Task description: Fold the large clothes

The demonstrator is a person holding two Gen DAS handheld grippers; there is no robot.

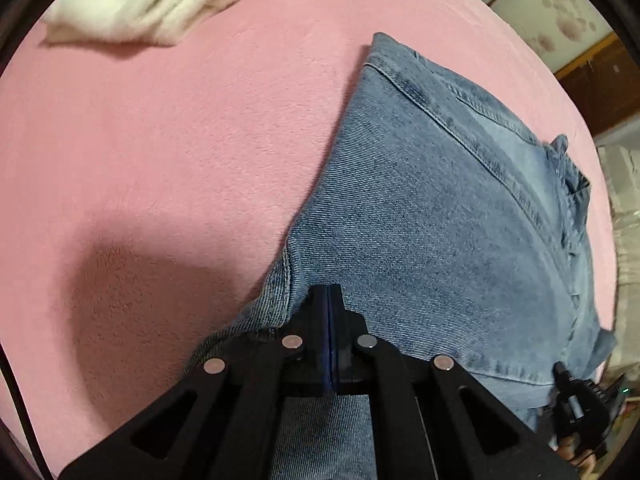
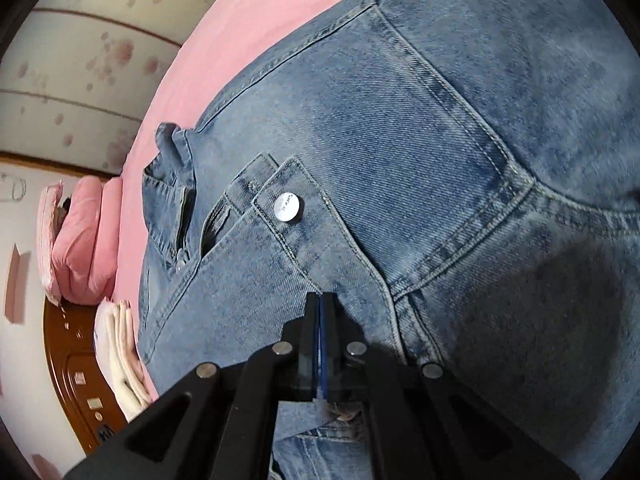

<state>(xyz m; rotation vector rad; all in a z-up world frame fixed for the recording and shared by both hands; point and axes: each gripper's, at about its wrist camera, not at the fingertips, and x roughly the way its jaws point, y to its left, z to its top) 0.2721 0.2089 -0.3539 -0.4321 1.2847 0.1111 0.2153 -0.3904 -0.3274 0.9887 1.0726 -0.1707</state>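
A pink fleece bed cover (image 1: 160, 152) spread across the bed. A folded white fleece blanket (image 1: 160, 4) lay on it at the far left corner. Past the bed's edge stood a cream wall (image 2: 80, 92) printed with pink paw marks. A pink pillow (image 2: 86, 240) and folded white cloths (image 2: 120, 352) sat against a brown wooden headboard (image 2: 72, 352).

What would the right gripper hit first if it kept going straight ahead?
Probably the jeans themselves: the right gripper points across the denim toward the metal button, though depth is unclear.
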